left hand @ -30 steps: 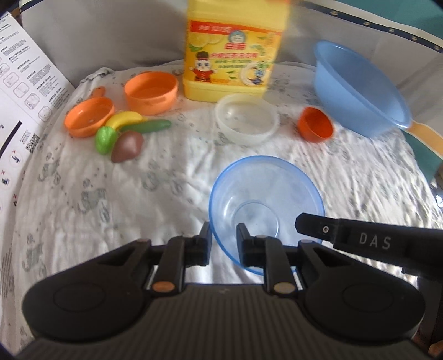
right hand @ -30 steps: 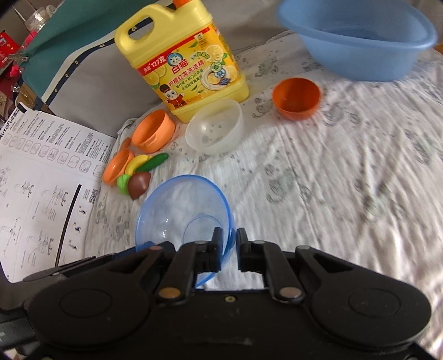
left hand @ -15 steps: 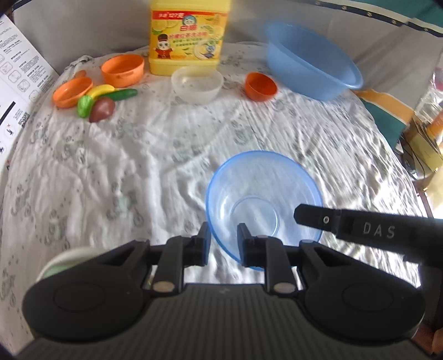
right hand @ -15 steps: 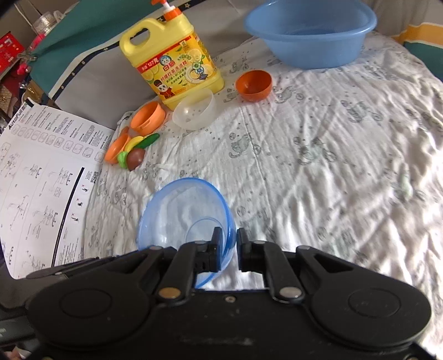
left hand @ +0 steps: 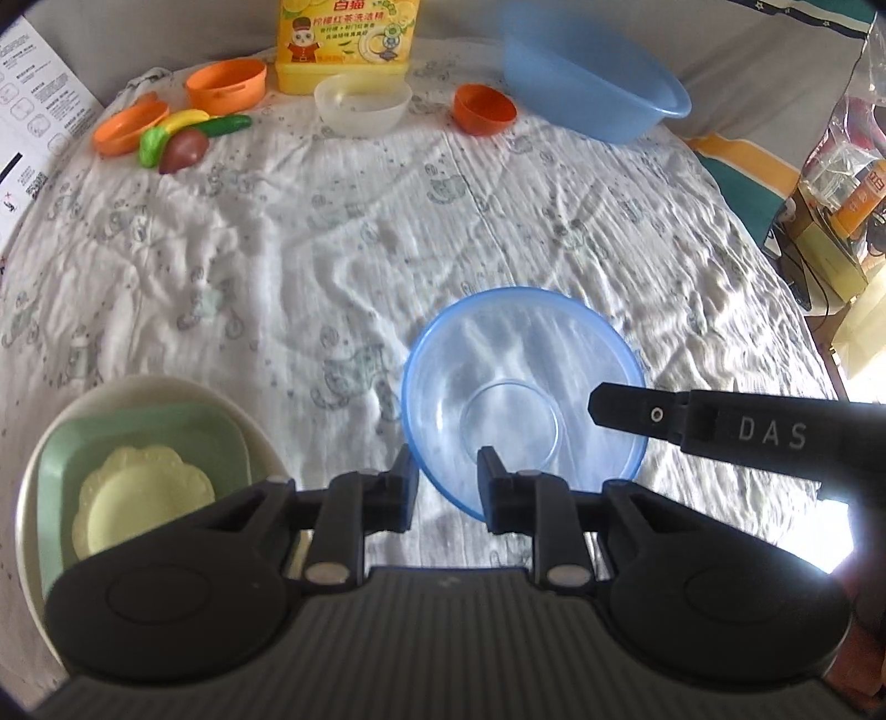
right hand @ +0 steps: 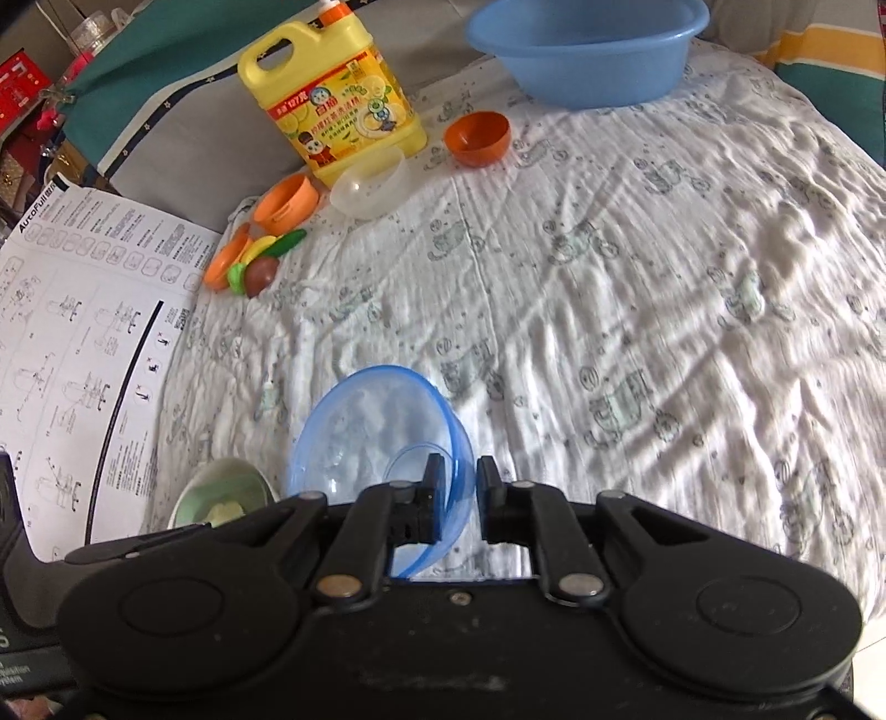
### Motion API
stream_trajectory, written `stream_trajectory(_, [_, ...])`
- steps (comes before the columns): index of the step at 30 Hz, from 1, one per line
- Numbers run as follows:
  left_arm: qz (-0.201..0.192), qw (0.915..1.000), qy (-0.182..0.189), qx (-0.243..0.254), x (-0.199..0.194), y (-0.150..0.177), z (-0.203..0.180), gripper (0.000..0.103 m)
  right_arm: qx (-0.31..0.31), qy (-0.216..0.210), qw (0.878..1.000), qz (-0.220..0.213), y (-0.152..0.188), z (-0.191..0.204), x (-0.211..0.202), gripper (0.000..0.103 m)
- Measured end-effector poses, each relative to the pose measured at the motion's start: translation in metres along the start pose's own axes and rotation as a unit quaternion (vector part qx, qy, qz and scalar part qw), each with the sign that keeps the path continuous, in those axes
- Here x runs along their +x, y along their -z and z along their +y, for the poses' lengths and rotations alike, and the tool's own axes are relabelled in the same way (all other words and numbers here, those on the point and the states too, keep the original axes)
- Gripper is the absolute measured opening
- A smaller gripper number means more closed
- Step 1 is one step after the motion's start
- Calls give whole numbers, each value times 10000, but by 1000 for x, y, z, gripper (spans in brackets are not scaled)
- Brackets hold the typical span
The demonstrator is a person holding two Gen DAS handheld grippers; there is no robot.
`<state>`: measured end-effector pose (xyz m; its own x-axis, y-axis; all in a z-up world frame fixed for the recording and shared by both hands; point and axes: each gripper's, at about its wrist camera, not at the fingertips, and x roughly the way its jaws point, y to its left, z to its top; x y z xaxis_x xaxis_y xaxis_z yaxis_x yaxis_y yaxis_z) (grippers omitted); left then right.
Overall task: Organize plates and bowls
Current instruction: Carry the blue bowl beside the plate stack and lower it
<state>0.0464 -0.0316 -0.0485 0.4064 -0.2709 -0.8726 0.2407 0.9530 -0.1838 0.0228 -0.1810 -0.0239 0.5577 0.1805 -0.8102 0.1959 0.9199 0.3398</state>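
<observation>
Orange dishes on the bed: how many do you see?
3. A small orange bowl lies tilted beside the blue basin; an orange pot stands left of the detergent jug; an orange pan sits by the toy food. Others may be hidden.

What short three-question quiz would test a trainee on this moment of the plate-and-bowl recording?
1. True or false: the clear blue bowl sits inside the large blue basin.
2. Which grippers have the bowl's rim between their fingers? A) left only B) right only C) both
3. Fill in: the pale yellow plate rests on a ___ square plate inside a cream dish.

Key: 1 false, it is apart, in the left gripper and right gripper. 2 C. 3 green.
</observation>
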Motion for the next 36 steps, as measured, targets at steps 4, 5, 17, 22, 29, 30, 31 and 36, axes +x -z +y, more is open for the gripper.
stream_trajectory(4, [10, 10000, -41, 26, 0, 3, -2, 21, 7, 9, 10000, 57, 2, 0, 0, 14])
stream_trajectory(5, [17, 10000, -47, 33, 1, 3, -3, 21, 6, 14, 10000, 65, 2, 0, 0, 14])
stream_trajectory(17, [89, 9999, -97, 89, 9, 7, -7, 22, 91, 28, 9998, 188, 4, -5, 4, 16])
stream_trajectory(22, [123, 9998, -106, 93, 11, 7, -6, 22, 104, 25, 9997, 210, 4, -5, 7, 16])
stream_trajectory(29, [190, 9997, -106, 115, 16, 7, -6, 22, 44, 70, 9996, 252, 5, -6, 11, 16])
stream_trajectory(30, [193, 9997, -114, 123, 16, 7, -6, 22, 34, 79, 9996, 255, 5, -6, 11, 16])
stream_trajectory(31, [196, 9997, -118, 122, 16, 8, -7, 22, 28, 83, 9996, 261, 6, -6, 11, 16])
stream_trajectory(36, [200, 9997, -118, 107, 16, 7, -7, 22, 17, 91, 9996, 274, 6, -6, 12, 16])
